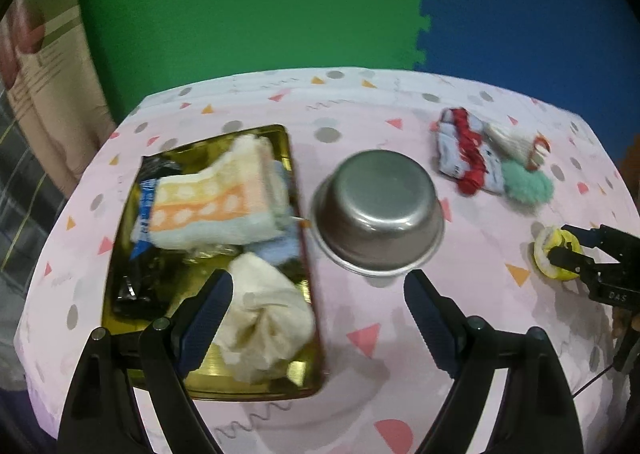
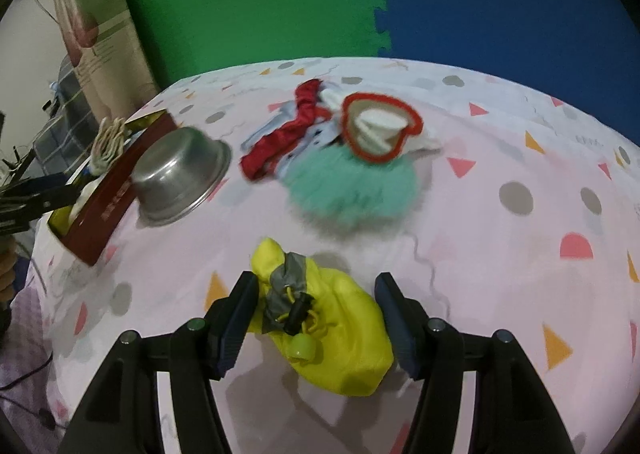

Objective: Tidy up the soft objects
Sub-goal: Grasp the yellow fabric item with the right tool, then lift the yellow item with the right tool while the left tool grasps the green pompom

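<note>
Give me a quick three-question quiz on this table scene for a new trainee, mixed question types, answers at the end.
1. True or false: the metal bowl stands upright with its opening facing up.
2. Multiple choice: what lies between the fingers of the right tool? A) the teal pom-pom B) the yellow pouch C) the striped towel
3. Fill in: the striped towel lies in the gold ____.

Key
1. False: it is upside down, beside the tray.
2. B: the yellow pouch; the fingers flank it but do not clearly press it. The teal pom-pom lies farther back.
3. tray
</note>
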### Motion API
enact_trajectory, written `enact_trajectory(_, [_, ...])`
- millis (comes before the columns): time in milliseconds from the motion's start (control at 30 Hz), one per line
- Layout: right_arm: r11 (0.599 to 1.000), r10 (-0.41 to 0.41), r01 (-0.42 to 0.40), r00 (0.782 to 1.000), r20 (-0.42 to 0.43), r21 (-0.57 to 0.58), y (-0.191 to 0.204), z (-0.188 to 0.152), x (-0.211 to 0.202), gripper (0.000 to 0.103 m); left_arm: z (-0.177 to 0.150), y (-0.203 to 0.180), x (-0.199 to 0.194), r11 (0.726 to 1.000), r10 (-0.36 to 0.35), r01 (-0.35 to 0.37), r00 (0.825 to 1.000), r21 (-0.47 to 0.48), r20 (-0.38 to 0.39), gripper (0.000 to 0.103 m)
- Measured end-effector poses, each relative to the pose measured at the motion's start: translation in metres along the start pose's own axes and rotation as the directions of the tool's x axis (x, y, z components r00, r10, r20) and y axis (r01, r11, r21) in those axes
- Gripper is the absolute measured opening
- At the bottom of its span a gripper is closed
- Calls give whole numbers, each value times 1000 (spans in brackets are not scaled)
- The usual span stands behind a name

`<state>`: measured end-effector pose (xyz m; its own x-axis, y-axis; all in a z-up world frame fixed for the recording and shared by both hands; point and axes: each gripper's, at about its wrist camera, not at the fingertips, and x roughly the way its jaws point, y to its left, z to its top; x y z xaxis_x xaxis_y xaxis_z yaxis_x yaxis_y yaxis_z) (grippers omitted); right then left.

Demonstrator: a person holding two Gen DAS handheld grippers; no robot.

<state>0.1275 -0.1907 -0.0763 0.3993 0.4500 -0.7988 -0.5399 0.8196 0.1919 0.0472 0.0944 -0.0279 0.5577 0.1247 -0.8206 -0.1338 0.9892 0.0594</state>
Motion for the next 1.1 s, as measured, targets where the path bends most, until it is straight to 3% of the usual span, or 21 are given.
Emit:
enact_trajectory(400, [983, -35, 24, 998, -57, -184, 21, -13, -9, 66, -3, -23, 2, 999, -37, 38, 999, 27, -25, 85])
enact_trajectory(567, [988, -51, 49, 999, -13, -148, 20, -15, -7, 66, -3, -35, 7, 998, -43, 45, 998, 47, -37, 85])
enact_trajectory(600, [991, -45, 43, 999, -12, -125, 19, -16, -5, 64, -2, -38, 7, 998, -45, 47, 998, 50, -39, 85])
enact_trajectory(633, [994, -24, 23, 1000, -13, -109, 19, -17, -4, 51, -1, -40, 8, 997, -48, 50, 998, 55, -41, 85])
enact_trajectory(733, [997, 2, -3, 1000, -18, -82, 19, -22, -5, 33, 0, -48, 10, 996, -54, 57, 998, 71, -43, 85])
enact_trajectory(967, [999, -41, 40, 998, 54, 18, 5, -28, -19, 28, 7, -71, 14, 991, -83, 87, 996, 102, -45, 85])
enact_trajectory(1100, [978, -197, 190, 977, 79, 85, -13, -30, -27, 28, 11, -95, 16, 983, -119, 123, 992, 139, -35, 85])
